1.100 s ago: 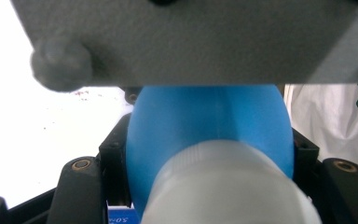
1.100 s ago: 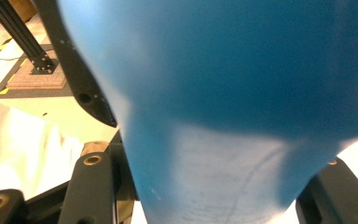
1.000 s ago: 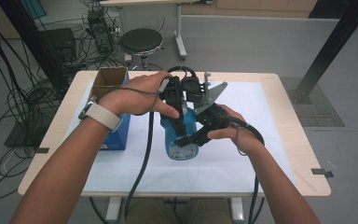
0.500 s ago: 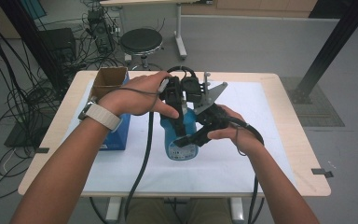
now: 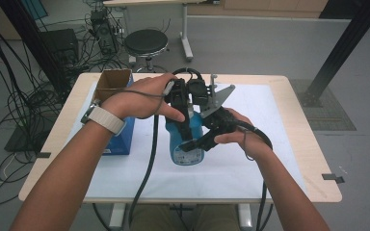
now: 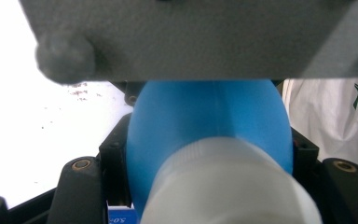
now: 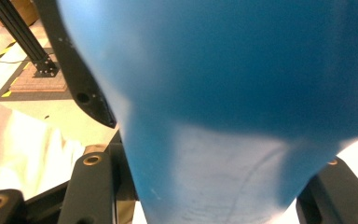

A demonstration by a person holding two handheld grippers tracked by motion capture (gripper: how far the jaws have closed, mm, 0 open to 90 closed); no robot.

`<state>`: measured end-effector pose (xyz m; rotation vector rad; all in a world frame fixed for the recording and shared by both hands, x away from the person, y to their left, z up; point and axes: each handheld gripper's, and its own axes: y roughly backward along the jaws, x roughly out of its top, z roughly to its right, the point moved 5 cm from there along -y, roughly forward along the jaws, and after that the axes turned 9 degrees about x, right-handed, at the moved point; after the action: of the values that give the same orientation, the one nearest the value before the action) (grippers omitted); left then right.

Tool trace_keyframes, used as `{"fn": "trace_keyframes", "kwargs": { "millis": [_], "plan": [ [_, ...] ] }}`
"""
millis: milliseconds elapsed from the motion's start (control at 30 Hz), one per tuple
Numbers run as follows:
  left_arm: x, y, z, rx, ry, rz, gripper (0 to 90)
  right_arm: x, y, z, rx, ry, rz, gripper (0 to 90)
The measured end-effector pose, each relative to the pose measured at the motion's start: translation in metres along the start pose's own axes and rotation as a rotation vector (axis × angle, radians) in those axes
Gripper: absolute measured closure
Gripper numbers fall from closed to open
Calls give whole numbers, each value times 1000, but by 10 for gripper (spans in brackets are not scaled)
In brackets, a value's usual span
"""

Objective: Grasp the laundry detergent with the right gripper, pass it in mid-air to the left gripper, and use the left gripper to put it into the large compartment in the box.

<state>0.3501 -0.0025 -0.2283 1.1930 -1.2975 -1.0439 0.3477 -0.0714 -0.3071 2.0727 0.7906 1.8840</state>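
Even, soft room light in the high view; shadows faint. Both gripper views badly defocused on the blue bottle; white table cover overexposed.

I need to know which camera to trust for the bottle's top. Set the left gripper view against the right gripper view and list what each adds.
The left gripper view alone shows the white cap at the near end of the blue bottle, with a grey plate across the top. The right gripper view alone shows a black post on a floor mat and a black pointed bracket beside the bottle. Both show the blue bottle between that gripper's own black fingers, and the white sheet under it.
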Motion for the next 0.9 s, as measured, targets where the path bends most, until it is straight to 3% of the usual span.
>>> {"fn": "trace_keyframes", "kwargs": {
  "millis": [200, 300, 400, 467, 600, 700, 900],
  "plan": [
    [0, 0, 1, 9, -12, -1, 374, -1, -1, 0, -7, 10, 12, 427],
    [-2, 0, 1, 8, -10, -2, 374, -6, 1, -1, -18, 13, 11, 265],
    [-4, 3, 2, 1, 0, 4, 374, -15, 7, -1, -29, -24, -11, 128],
    [-6, 4, 2, 2, 1, 1, 374, -25, 13, -2, -70, -21, -49, 93],
    [-9, 5, 1, 7, 14, -3, 374, -34, 25, -6, -92, -34, -35, 35],
    [-10, 5, 1, 11, 20, -7, 373, -43, 35, -8, -137, -25, -118, 30],
    [-11, 6, 1, 16, 33, -17, 373, -56, 53, -9, -174, -60, -248, 40]
  ]
}}
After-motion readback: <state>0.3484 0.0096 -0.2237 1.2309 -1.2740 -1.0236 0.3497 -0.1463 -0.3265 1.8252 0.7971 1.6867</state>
